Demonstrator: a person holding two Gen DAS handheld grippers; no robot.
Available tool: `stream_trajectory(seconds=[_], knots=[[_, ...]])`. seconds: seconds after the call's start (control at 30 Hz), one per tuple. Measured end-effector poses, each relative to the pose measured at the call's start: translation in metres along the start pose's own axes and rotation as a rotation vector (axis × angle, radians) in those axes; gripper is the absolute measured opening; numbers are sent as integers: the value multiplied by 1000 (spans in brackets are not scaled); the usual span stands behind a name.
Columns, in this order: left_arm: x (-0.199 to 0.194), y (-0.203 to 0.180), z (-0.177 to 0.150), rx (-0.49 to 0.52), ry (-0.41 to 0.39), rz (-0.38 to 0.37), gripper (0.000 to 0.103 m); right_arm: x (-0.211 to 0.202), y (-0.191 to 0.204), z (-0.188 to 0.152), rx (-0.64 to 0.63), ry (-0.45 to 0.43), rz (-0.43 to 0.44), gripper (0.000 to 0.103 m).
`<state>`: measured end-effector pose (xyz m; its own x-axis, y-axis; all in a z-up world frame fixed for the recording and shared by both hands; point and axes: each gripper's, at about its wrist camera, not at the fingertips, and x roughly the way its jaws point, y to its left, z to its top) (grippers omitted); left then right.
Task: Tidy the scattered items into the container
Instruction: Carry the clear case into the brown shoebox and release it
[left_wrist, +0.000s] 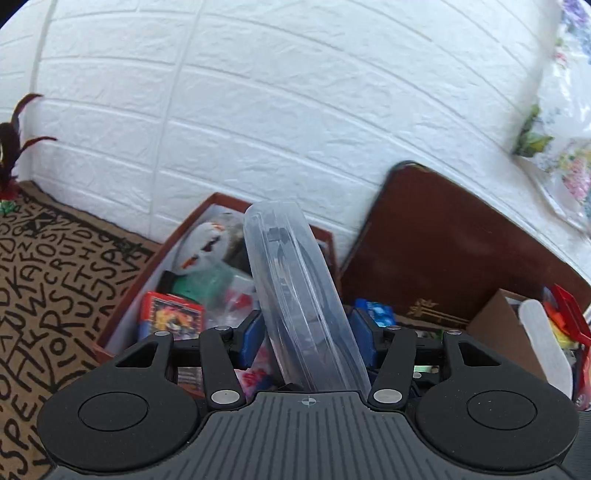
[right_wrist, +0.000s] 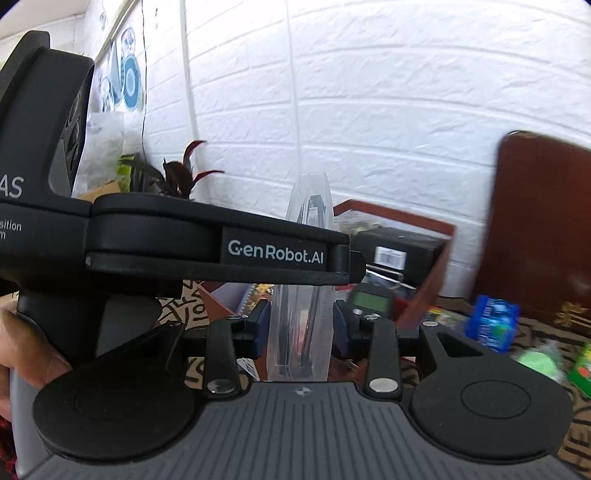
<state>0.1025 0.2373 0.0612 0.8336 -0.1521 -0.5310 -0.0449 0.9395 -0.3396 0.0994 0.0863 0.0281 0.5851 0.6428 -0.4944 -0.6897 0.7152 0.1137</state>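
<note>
One clear plastic case, contents blurred, is sitting clamped in both the left gripper and right gripper, over one red box

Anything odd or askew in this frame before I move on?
Yes: both grippers, left gripper and right gripper, clamp one clear plastic case, which stands tilted above the red box instead of lying inside it.
</note>
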Motion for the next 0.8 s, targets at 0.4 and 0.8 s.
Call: stream_trajectory(seconds=[0.4,0.8], knots=[[20,58,17,-65,10,25,55,53,22,14,-15,23,41,41],[44,56,6,-49,74,38,76,64,11,5,-35,48,13,47]])
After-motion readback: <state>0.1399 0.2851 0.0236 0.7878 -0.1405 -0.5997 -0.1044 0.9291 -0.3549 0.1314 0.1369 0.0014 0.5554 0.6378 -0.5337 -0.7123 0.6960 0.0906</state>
